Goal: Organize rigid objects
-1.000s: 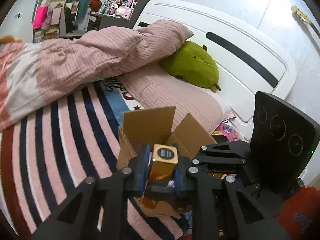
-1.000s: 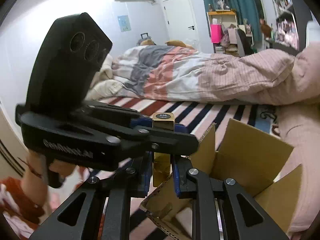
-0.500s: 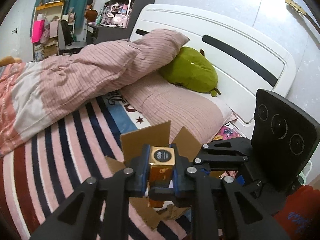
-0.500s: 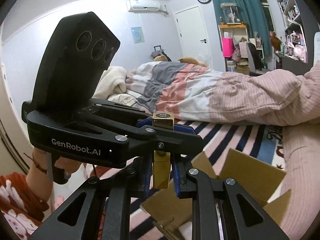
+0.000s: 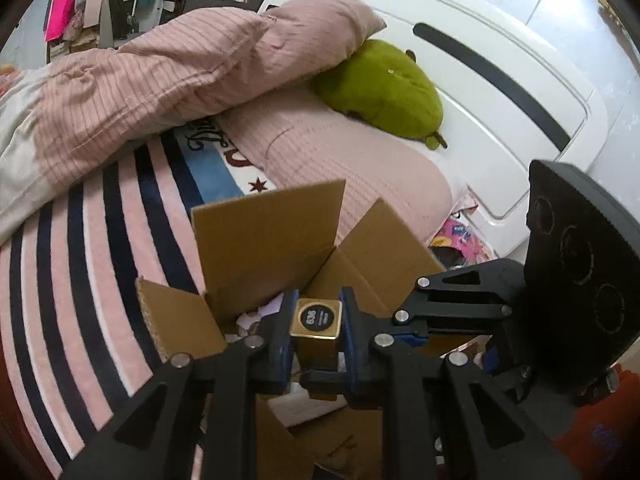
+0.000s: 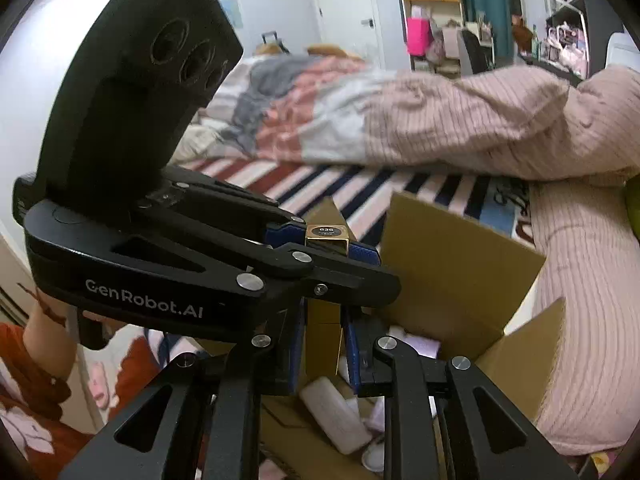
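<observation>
1. A slim gold square-section tube with a black round end label [image 5: 316,320] stands roughly upright, long axis vertical, labelled end up.
2. The left hand-held gripper [image 5: 315,340] and the right hand-held gripper [image 6: 323,336] both clamp it.
3. It hangs over the open brown cardboard box [image 6: 456,264] on the striped bed [image 5: 80,272].

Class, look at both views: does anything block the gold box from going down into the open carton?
Nothing visible does. Both grippers, left and right, clamp the gold box over the carton, whose flaps stand open.
</observation>
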A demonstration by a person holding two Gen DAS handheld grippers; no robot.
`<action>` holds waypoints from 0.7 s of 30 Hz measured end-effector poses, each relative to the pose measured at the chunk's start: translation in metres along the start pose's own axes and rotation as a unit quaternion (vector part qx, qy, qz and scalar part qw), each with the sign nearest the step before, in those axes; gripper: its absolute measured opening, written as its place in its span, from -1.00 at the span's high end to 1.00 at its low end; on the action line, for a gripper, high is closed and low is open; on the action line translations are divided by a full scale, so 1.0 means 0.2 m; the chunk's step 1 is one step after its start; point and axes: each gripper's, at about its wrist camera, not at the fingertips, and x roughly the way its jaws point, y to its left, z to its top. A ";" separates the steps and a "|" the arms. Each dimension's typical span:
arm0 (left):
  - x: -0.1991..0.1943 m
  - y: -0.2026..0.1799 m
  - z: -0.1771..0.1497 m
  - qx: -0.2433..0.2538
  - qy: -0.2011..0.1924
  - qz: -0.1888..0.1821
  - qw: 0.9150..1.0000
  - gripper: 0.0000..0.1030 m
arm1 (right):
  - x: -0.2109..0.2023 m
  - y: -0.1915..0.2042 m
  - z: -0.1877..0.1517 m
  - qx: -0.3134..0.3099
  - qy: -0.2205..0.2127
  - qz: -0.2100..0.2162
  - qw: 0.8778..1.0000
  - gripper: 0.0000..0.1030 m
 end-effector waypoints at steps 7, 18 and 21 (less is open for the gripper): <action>-0.05 0.01 -0.01 0.004 -0.016 0.033 0.999 -0.01 | 0.02 0.01 -0.02 -0.011 0.032 -0.036 0.999 0.71; -0.41 0.01 -0.15 -0.023 -0.142 0.165 0.976 -0.81 | -0.06 0.07 0.03 -0.023 -0.009 -0.068 0.997 -0.41; -0.51 0.03 -0.20 -0.043 -0.175 0.209 0.961 -0.83 | -0.13 0.12 0.04 -0.046 -0.049 -0.083 0.994 -0.72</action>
